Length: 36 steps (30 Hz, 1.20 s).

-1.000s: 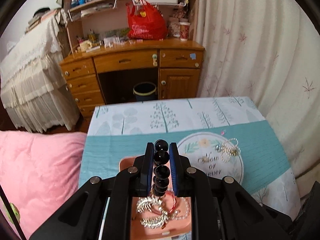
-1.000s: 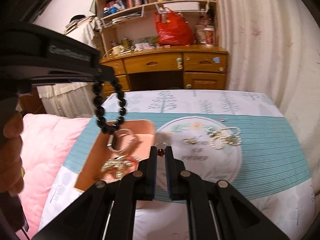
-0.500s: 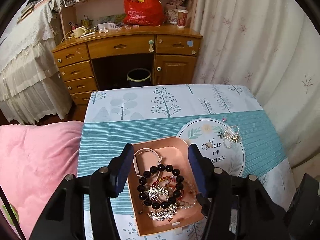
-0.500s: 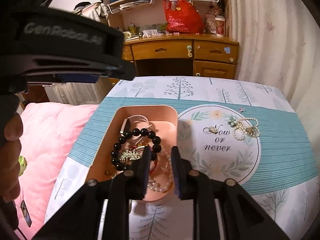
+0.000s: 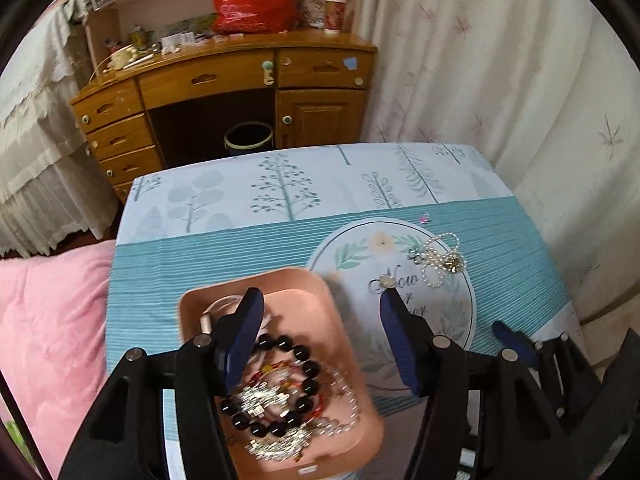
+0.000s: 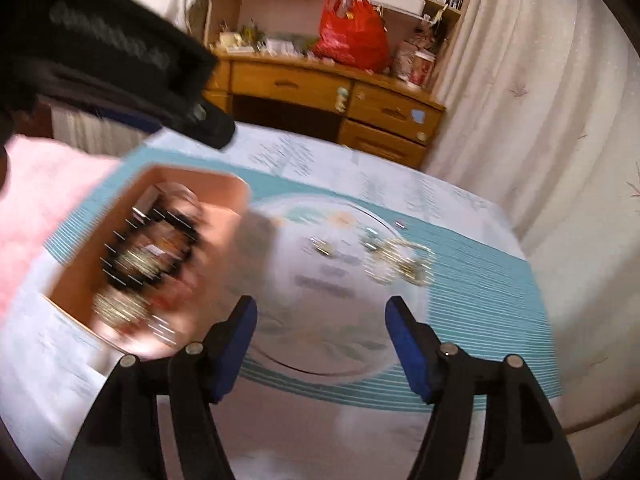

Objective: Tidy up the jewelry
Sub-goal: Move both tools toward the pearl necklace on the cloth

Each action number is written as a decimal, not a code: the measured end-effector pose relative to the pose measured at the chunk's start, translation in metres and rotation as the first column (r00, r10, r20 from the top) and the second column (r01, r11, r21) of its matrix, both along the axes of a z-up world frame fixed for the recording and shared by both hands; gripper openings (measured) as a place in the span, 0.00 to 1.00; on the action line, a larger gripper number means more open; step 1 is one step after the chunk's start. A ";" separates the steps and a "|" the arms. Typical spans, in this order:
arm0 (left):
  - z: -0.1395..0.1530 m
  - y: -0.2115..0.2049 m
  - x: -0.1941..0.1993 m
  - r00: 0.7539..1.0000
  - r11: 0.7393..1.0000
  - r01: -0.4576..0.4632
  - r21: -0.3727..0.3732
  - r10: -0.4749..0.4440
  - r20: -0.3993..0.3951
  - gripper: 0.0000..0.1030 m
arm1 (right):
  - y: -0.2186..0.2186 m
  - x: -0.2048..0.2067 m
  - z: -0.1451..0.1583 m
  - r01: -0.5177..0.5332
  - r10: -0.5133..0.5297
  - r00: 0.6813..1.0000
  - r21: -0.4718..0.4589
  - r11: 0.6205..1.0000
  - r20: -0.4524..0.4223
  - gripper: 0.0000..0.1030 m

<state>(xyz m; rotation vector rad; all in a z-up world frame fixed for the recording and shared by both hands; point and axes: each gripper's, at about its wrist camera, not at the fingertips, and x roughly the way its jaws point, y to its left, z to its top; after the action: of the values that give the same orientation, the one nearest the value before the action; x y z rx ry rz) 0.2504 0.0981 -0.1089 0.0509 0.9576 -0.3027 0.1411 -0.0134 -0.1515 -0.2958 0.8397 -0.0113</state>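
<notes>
A pink tray (image 5: 320,300) on the table holds a black bead bracelet (image 5: 296,388), silver pieces and a pearl strand. My left gripper (image 5: 320,300) hovers over the tray's right rim, its jaws still opening with nothing between them. A pearl necklace (image 5: 438,258) and a small brooch (image 5: 384,281) lie on the round mat (image 5: 360,248) to the right. In the blurred right wrist view my right gripper (image 6: 320,308) hangs above the round mat (image 6: 304,344), jaws opening and empty; the tray (image 6: 224,184) is at its left and the necklace (image 6: 400,266) ahead to the right.
A tiny pink stud (image 5: 423,218) sits beyond the mat. A pink quilt (image 5: 48,320) borders the table's left side, curtains (image 5: 500,80) stand to the right, and a wooden desk (image 5: 224,80) lies beyond the far edge. The left gripper's body (image 6: 120,56) fills the right view's upper left.
The left gripper let the black bead bracelet fall into the tray and spread its jaws. The right gripper released its small red piece, opened wide, and swung right from the tray to over the mat.
</notes>
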 end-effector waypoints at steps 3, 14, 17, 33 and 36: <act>-0.004 -0.021 0.007 0.999 0.999 0.037 -0.010 -0.037 -0.020 0.57 | -0.022 0.006 -0.007 0.008 -0.008 1.000 -0.046 0.999 -0.012 0.65; -0.046 -0.101 0.050 0.984 0.994 0.084 0.072 -0.072 -0.165 0.57 | -0.058 0.040 -0.038 -0.250 0.241 0.968 -0.225 0.942 -0.065 0.65; -0.057 -0.109 0.062 0.983 0.993 0.055 0.104 -0.035 -0.182 0.57 | -0.066 0.047 -0.037 -0.311 0.312 0.950 -0.189 0.931 -0.029 0.65; -0.099 -0.108 0.068 0.956 0.980 0.008 0.201 0.052 -0.290 0.43 | -0.090 0.071 -0.042 -0.454 0.454 0.890 0.010 0.891 -0.025 0.52; -0.100 -0.107 0.068 0.957 0.981 -0.003 0.193 0.059 -0.285 0.37 | -0.090 0.071 -0.042 -0.462 0.462 0.886 0.022 0.887 -0.029 0.48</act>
<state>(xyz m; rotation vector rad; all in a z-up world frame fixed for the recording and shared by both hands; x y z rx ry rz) 0.3181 -0.0087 -0.2090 0.1700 1.2766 -0.1904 0.2121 -0.1036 -0.1933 -0.4791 0.7844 0.4483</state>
